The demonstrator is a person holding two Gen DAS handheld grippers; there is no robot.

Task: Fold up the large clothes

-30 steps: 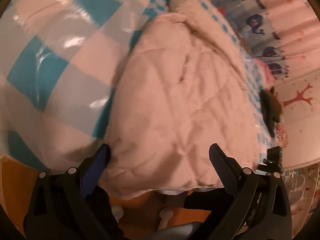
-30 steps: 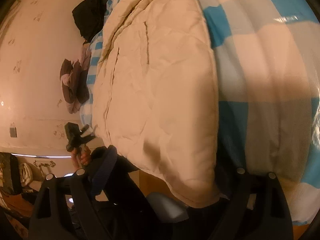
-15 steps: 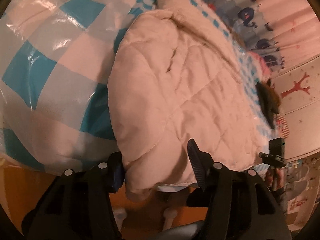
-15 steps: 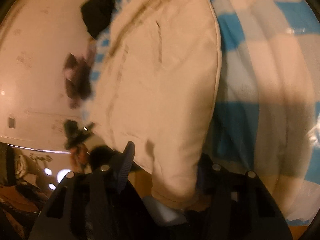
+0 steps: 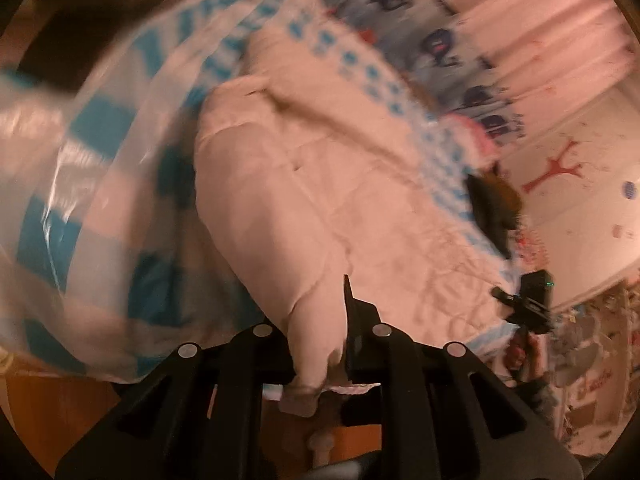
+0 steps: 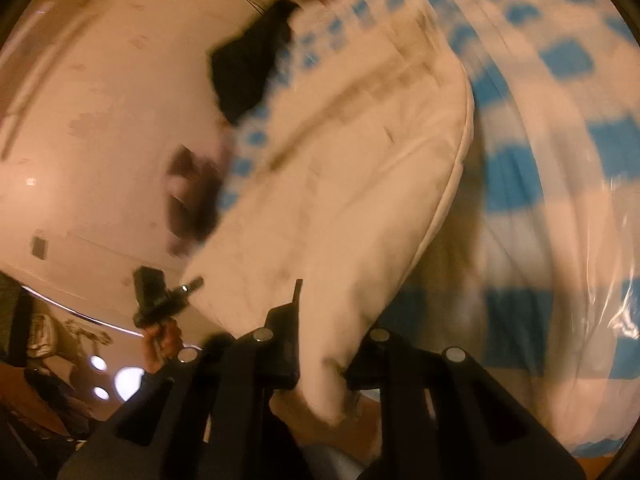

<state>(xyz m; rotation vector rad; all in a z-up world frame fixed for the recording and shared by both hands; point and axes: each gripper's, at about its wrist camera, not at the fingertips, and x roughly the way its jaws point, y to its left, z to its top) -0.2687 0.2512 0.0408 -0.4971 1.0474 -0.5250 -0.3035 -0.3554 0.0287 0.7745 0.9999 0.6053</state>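
Observation:
A large cream quilted garment point(image 5: 300, 184) lies across the bed. In the left wrist view my left gripper point(image 5: 318, 320) is closing its jaws, and its pads pinch the garment's near corner, which bunches up between them. From the right wrist view the same garment point(image 6: 340, 180) stretches away, and my right gripper point(image 6: 326, 328) is closing its jaws tight on the other near corner. Both corners are raised off the bed. Each view is blurred by motion. The opposite gripper point(image 5: 528, 304) point(image 6: 160, 296) shows small at the side, held by a hand.
The blue and white checked bed cover point(image 5: 80, 200) point(image 6: 560, 200) shines like plastic beside the garment. A dark garment point(image 5: 492, 208) point(image 6: 248, 68) lies at the bed's far side, by a whale-print cloth point(image 5: 440, 48). Orange wooden floor point(image 5: 48, 412) lies below the bed edge.
Both grippers went from wide open around the garment's near edge to shut on its corners. Both then rose, pulling the hem up off the bed.

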